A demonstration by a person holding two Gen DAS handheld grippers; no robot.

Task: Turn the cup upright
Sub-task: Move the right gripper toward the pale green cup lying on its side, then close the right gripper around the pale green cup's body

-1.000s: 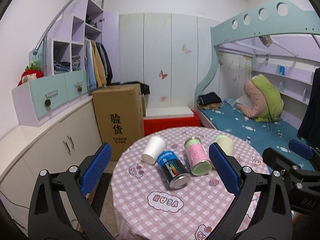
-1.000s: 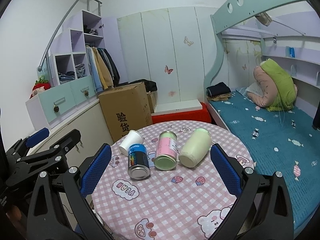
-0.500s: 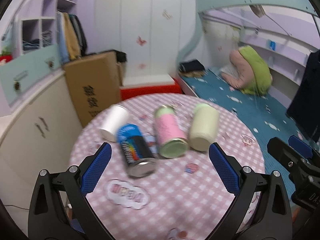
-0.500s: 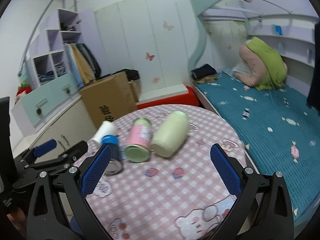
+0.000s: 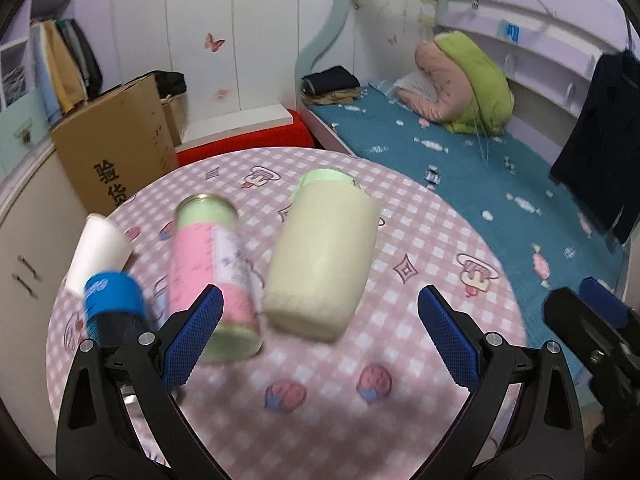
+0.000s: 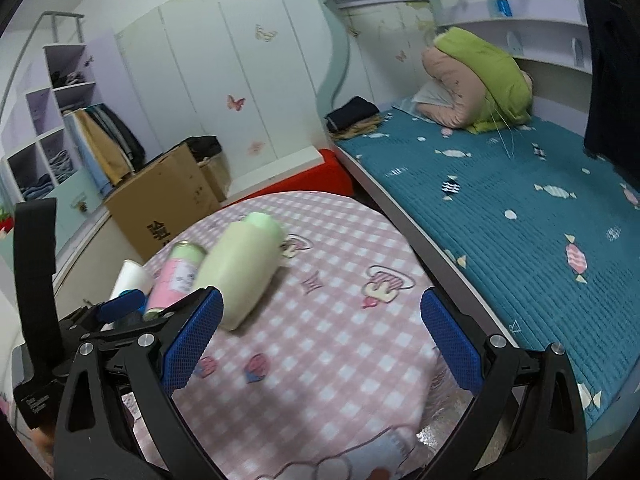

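Observation:
A pale cream cup with a green lid (image 5: 322, 258) lies on its side on the round pink checked table (image 5: 420, 280). It also shows in the right wrist view (image 6: 244, 264). My left gripper (image 5: 320, 336) is open and empty, just in front of the cup's near end. My right gripper (image 6: 322, 340) is open and empty, to the right of the cup, over the table's right half. A pink can (image 5: 218, 280), a blue and black can (image 5: 114, 308) and a white paper cup (image 5: 98, 250) also lie on their sides to the left.
A bed with a teal cover (image 6: 520, 216) runs along the table's right side. A cardboard box (image 5: 108, 160) and a red and white box (image 5: 244, 140) stand behind the table. Cupboards (image 5: 24, 248) line the left wall.
Both grippers have moved forward and right toward the table. The cream cup now looms close in front of the left gripper. The cups and cans lie as before.

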